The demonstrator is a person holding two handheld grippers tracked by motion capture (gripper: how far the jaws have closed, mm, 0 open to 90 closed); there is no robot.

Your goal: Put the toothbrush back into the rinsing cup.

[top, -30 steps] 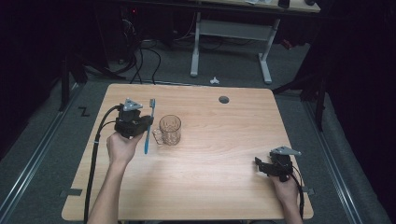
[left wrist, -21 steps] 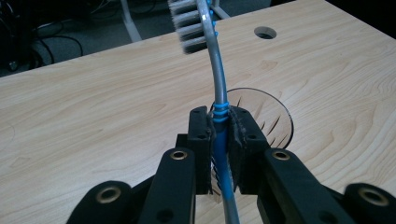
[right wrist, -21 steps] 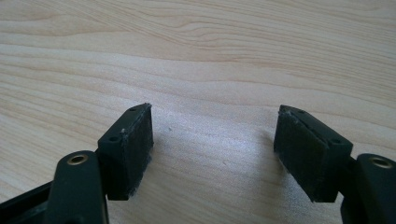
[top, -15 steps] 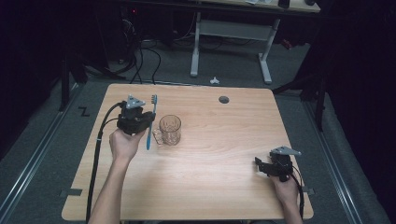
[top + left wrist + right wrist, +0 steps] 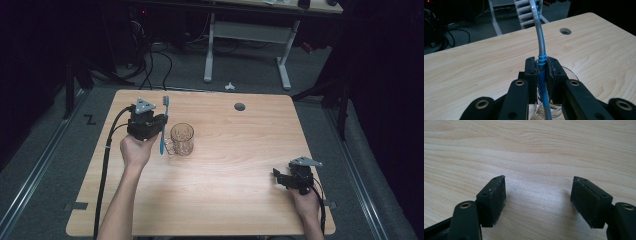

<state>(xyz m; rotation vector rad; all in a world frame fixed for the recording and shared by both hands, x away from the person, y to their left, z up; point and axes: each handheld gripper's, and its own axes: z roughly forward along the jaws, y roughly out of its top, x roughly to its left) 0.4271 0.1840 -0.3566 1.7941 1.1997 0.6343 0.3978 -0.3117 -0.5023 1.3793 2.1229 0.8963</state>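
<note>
The toothbrush [image 5: 541,72] sits clamped between the pads of your left gripper [image 5: 541,68] — the jaws are pressed together on its blue handle, and the grey neck curves up and away to the white bristles at the top of the left gripper view. Nearest you in the high view, your right gripper [image 5: 278,178] rests low at the near right part of the table [image 5: 240,200], and in the right gripper view its pads stand wide apart with bare wood grain between them. Farther in and well to the left, your left hand [image 5: 135,150] holds the left gripper up with the toothbrush upright, bristle end pointing toward the far edge. Just beside it, on its right, stands the clear glass mug [image 5: 181,139] — its rim glints below the jaws in the left gripper view, right under the handle's lower end. Beyond that, near the far edge, lies the round cable hole [image 5: 240,106] in the tabletop, well apart from both grippers.
</note>
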